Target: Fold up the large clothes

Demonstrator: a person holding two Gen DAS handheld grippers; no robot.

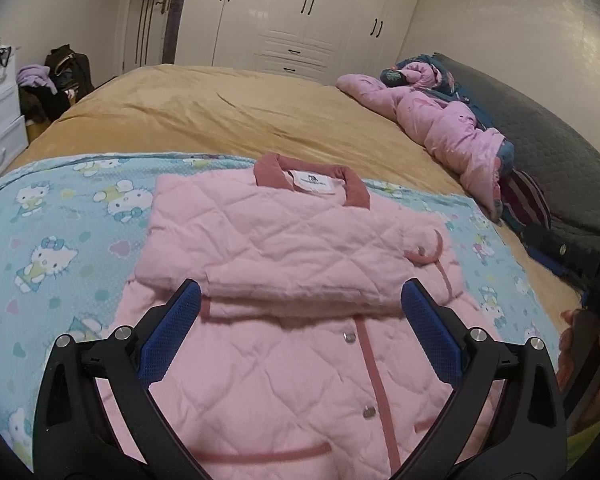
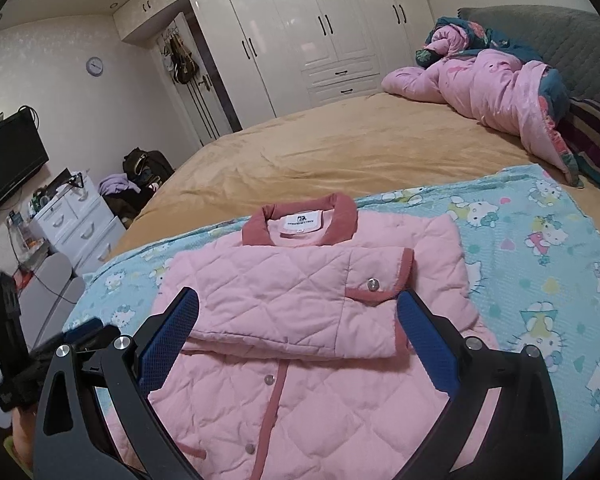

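Observation:
A pink quilted jacket (image 1: 284, 248) with a dark pink collar lies front up on a blue Hello Kitty blanket (image 1: 56, 240). Its sleeves are folded across the chest in a band. My left gripper (image 1: 300, 296) is open and empty, hovering above the jacket's lower front, its blue fingers either side of the sleeve band. In the right wrist view the same jacket (image 2: 292, 296) lies on the blanket (image 2: 540, 264). My right gripper (image 2: 296, 304) is open and empty above the jacket too. The right gripper shows at the left view's right edge (image 1: 588, 280).
The blanket lies on a bed with a tan sheet (image 1: 236, 116). A crumpled pink quilt (image 1: 440, 120) and dark pillows sit at the bed's head. White drawers (image 2: 76, 228), a TV (image 2: 8, 164) and bags stand beyond the bed. White wardrobes (image 2: 320, 32) line the far wall.

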